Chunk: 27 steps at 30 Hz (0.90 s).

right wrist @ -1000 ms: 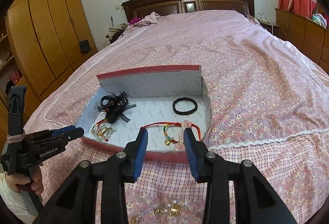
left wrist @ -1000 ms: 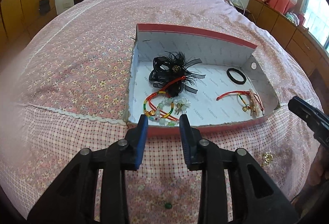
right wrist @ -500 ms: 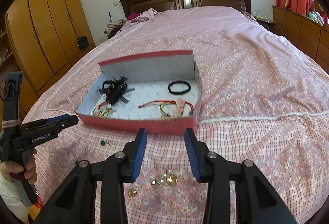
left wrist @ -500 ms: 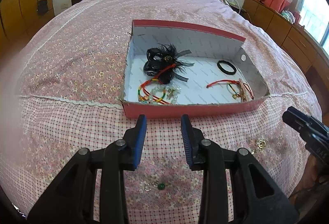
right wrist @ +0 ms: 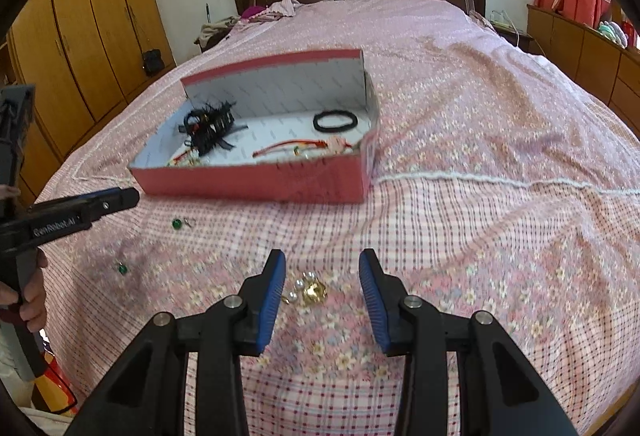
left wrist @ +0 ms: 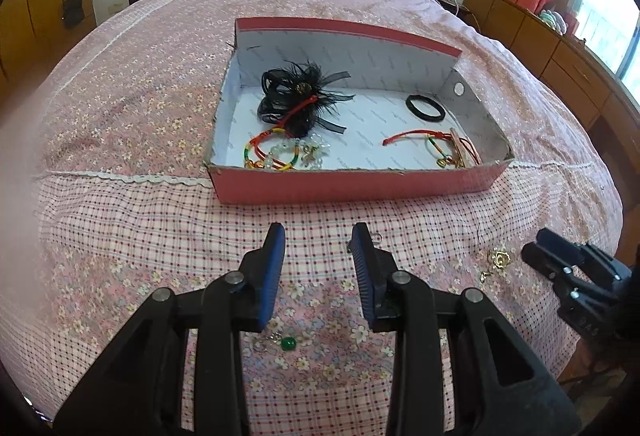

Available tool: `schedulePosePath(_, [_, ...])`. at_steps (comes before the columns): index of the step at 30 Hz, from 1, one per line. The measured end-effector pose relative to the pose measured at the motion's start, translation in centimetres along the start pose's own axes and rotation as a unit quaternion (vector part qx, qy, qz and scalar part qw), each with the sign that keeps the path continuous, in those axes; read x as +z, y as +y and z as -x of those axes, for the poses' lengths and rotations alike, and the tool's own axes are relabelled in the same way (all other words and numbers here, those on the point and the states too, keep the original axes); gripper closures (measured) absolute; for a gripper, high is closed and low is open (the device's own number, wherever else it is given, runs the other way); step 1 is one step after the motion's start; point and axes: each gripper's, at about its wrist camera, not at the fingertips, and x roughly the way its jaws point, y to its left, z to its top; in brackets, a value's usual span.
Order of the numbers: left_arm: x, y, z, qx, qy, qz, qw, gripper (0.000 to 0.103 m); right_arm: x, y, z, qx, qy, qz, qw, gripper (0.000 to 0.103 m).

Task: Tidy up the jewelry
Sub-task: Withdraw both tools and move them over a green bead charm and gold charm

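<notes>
A red cardboard box [left wrist: 352,183] [right wrist: 256,184] sits on the pink bed. It holds a black feather hair clip [left wrist: 298,96], a black hair band [left wrist: 425,108], a multicoloured cord bracelet with beads [left wrist: 272,154] and a red cord bracelet [left wrist: 432,144]. My left gripper [left wrist: 318,236] is open and empty, in front of the box. A green bead earring [left wrist: 287,344] lies below its fingers. My right gripper [right wrist: 322,264] is open and empty. A gold and pearl brooch [right wrist: 308,290] [left wrist: 498,260] lies between its fingers. Two green earrings [right wrist: 176,223] [right wrist: 122,269] lie to the left.
The bed's near edge runs just below both grippers. A wooden wardrobe [right wrist: 80,36] stands to the left and a low cabinet [right wrist: 580,48] to the right. Clothes [right wrist: 280,6] lie by the headboard.
Both grippers have pulled back from the box toward the near edge of the bed and lowered. The loose earrings and the brooch have come into view under them. Both stay open.
</notes>
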Motion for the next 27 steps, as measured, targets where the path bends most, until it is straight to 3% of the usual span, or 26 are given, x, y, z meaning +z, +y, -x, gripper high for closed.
schedulePosePath(23, [-1.1, 0.0, -1.1, -0.001, 0.015, 0.007, 0.9999, 0.077, -2.0, 1.7, -3.7, -0.012, 0.029, 0.036, 0.999, 0.062])
schedulePosePath(27, [-1.2, -0.1, -1.3, 0.000, 0.017, 0.006, 0.9998, 0.077, -2.1, 2.0, -3.9, -0.011, 0.028, 0.049, 0.998, 0.076])
